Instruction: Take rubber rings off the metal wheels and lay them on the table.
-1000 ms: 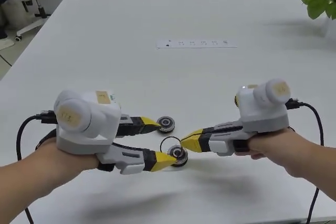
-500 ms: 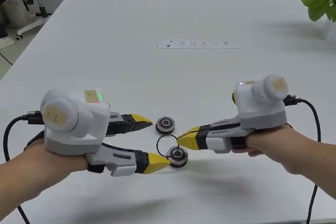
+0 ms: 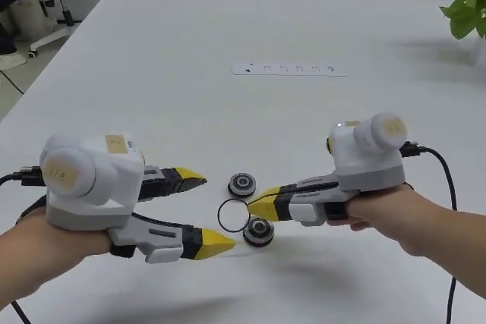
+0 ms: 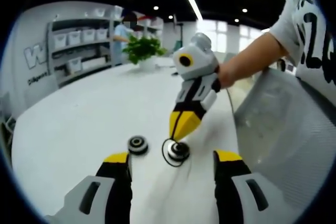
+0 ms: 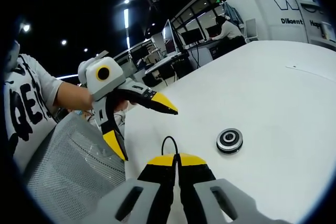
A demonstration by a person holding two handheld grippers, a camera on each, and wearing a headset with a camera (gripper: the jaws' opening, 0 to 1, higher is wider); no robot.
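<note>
Withdrawn from the wheel (image 3: 258, 231), left gripper (image 3: 217, 211) has jaws spread; right gripper (image 3: 251, 210) pinches the rubber ring (image 3: 219, 216).

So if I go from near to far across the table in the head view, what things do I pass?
Nearest metal wheel → other metal wheel → white power strip → green plant

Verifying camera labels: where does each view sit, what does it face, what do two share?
Head view: headset, looking down at table; both forearms show.
Left gripper view: on left hand-held gripper, faces right hand-held gripper; open jaws.
Right gripper view: faces left one; shut jaws pinch rubber ring.
Shared: ring, wheel.
</note>
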